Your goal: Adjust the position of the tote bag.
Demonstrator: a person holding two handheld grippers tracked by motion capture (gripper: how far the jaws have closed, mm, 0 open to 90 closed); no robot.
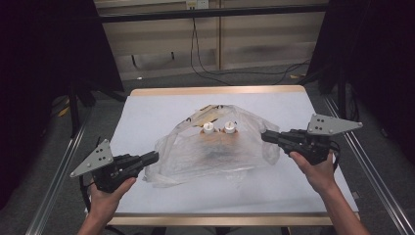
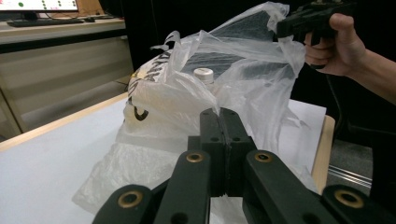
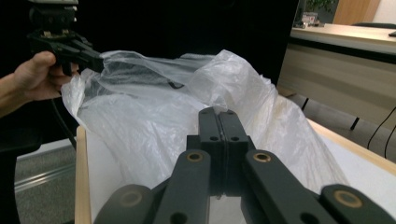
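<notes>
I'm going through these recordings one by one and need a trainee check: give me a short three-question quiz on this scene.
1. True or false: the left gripper and the right gripper each pinch an edge of the plastic bag.
2. How many white-capped bottles stand inside the bag?
3. The bag rests on: A) a white table, B) a metal tray, C) the floor.

Key: 1 true; 2 two; 3 A.

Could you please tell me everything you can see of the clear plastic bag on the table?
The plastic bag is thin, crinkled and see-through, with dark print near its mouth. It sits mid-table on the white table top, stretched wide. Two white-capped bottles stand inside. The left gripper pinches its left edge and the right gripper its right edge, both shut on the film.
</notes>
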